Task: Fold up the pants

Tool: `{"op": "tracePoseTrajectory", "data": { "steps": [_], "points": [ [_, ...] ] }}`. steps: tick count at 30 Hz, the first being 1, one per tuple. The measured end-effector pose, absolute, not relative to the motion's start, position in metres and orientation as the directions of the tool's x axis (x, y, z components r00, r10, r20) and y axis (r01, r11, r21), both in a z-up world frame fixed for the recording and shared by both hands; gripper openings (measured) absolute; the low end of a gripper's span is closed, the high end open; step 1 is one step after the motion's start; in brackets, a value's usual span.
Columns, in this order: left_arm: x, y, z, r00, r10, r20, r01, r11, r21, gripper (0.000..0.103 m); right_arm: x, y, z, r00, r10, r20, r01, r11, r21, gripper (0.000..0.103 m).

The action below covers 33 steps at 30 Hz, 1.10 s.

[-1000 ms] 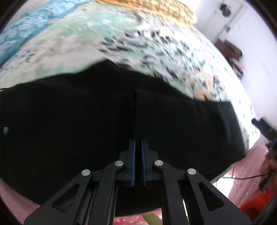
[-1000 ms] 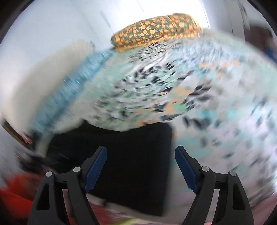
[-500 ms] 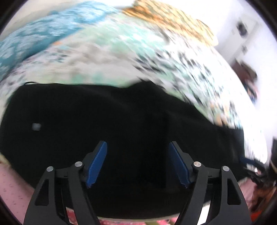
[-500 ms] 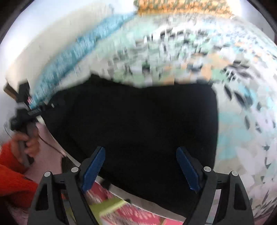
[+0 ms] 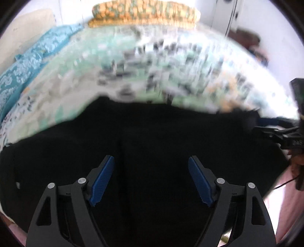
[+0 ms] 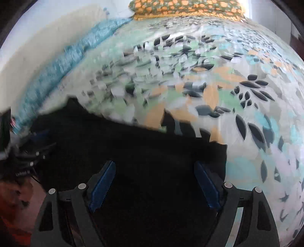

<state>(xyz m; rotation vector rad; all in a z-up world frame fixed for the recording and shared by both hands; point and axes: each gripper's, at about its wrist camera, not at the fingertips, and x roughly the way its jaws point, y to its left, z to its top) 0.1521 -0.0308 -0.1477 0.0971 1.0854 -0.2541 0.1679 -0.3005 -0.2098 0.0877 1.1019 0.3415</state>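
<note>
Black pants [image 5: 152, 136] lie flat on a bed with a leaf-patterned sheet [image 5: 152, 62], near the bed's front edge. In the left wrist view my left gripper [image 5: 151, 161] is open and empty above the middle of the pants. In the right wrist view the pants [image 6: 133, 155] fill the lower left, with their end edge at the right. My right gripper [image 6: 153, 167] is open and empty above that end. The right gripper also shows at the right edge of the left wrist view [image 5: 279, 131].
An orange and green patterned pillow [image 5: 144, 13] lies at the head of the bed. A blue patterned cloth [image 5: 28, 62] runs along the bed's left side by a white wall. The left gripper shows blurred at the left of the right wrist view [image 6: 32, 152].
My left gripper went from shut to open over the pants. My right gripper stayed open and moved in over the pants' end. Both views tilted up towards the pillow.
</note>
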Motion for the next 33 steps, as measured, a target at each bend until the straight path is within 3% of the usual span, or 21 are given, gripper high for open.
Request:
{"op": "tracePoseTrajectory", "data": {
  "steps": [2,9,12,15,23,28,30,33],
  "points": [
    [0.149,-0.024,-0.156,0.439,-0.160,-0.884,0.238,0.970,-0.058,0.083,0.161,-0.292,-0.202,0.432,0.272,-0.860,-0.252,0.952,0.175,0.086],
    [0.137,-0.014,-0.138,0.483,-0.179,-0.857,0.211,0.974,-0.084,0.086,0.118,-0.283,-0.137,0.478,0.321,-0.818,-0.313,0.932,0.183,0.086],
    [0.142,-0.011,-0.151,0.442,-0.156,-0.883,0.187,0.979,-0.080,0.086,0.098,-0.279,-0.154,0.395,0.373,-0.840,-0.325,0.912,0.252,0.088],
    [0.149,-0.009,-0.160,0.422,-0.163,-0.892,0.172,0.980,-0.098,0.088,0.092,-0.282,-0.204,0.238,0.369,-0.898,-0.228,0.920,0.318,0.088],
    [0.144,-0.009,-0.159,0.430,-0.159,-0.889,0.179,0.980,-0.089,0.089,0.089,-0.295,-0.149,0.467,0.384,-0.796,-0.243,0.922,0.302,0.088],
    [0.144,-0.009,-0.161,0.428,-0.161,-0.889,0.183,0.979,-0.089,0.092,0.094,-0.295,-0.204,0.276,0.296,-0.914,-0.155,0.953,0.262,0.092],
    [0.143,-0.010,-0.162,0.428,-0.159,-0.890,0.189,0.978,-0.084,0.094,0.091,-0.292,-0.196,0.314,0.310,-0.897,-0.194,0.946,0.259,0.100],
    [0.141,-0.012,-0.162,0.431,-0.158,-0.888,0.200,0.977,-0.076,0.095,0.094,-0.291,-0.185,0.326,0.318,-0.890,-0.195,0.944,0.266,0.100]
  ]
}}
